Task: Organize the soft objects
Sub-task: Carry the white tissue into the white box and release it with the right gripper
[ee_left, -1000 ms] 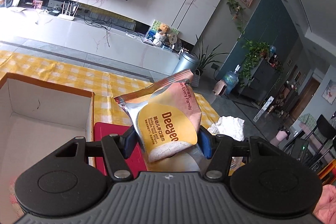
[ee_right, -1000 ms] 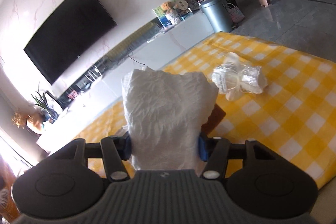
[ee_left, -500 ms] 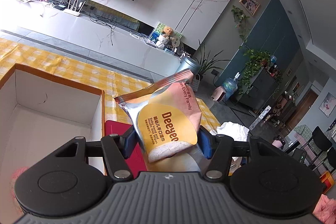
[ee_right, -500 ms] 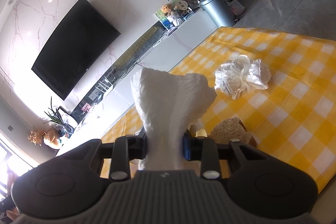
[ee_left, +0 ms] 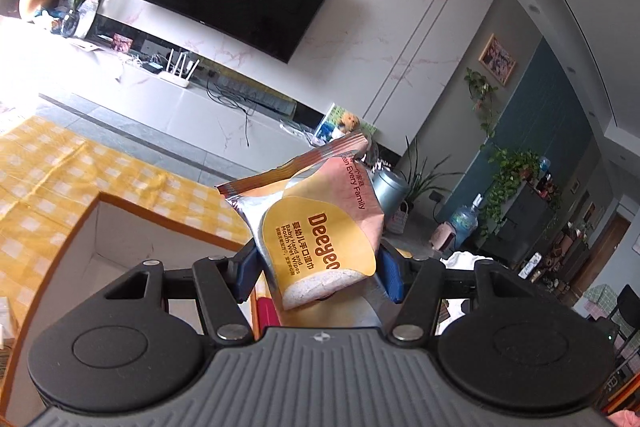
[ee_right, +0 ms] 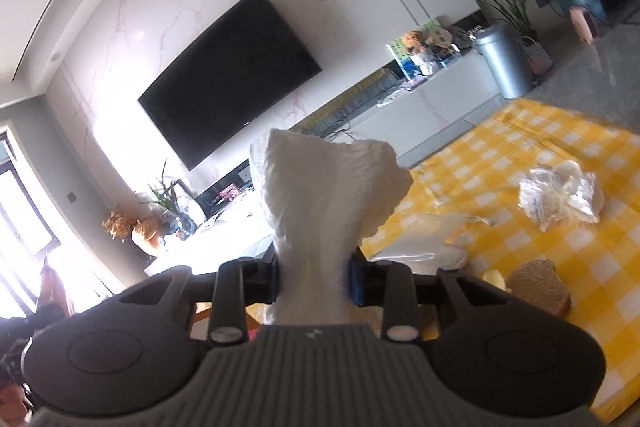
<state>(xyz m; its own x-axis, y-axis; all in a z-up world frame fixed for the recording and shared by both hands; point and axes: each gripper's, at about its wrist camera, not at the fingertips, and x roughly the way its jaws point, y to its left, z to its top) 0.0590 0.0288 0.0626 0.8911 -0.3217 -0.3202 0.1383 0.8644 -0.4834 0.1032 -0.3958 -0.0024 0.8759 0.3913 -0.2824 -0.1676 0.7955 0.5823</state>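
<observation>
Two grippers each carry a soft thing clear of the bench. The left gripper (ee_left: 318, 269) is clenched on an orange-and-pink foil pack of baby wet wipes (ee_left: 316, 223), its blue pads pressing the pack's lower sides while the pack stands tilted above the fingers. Below and to the left of that gripper lies an open cardboard box with an orange rim (ee_left: 168, 215), and a red flat item (ee_left: 268, 311) shows just under the pads. The right gripper (ee_right: 316, 281) grasps a crumpled white cloth-like bundle (ee_right: 324, 195) squeezed narrow at its waist, flaring above. To its right, on the yellow-checked bench (ee_right: 520, 259), rest a clear crinkled plastic bag (ee_right: 560, 197), a brown spongy piece (ee_right: 538, 287) and a flat white pouch (ee_right: 424, 251).
</observation>
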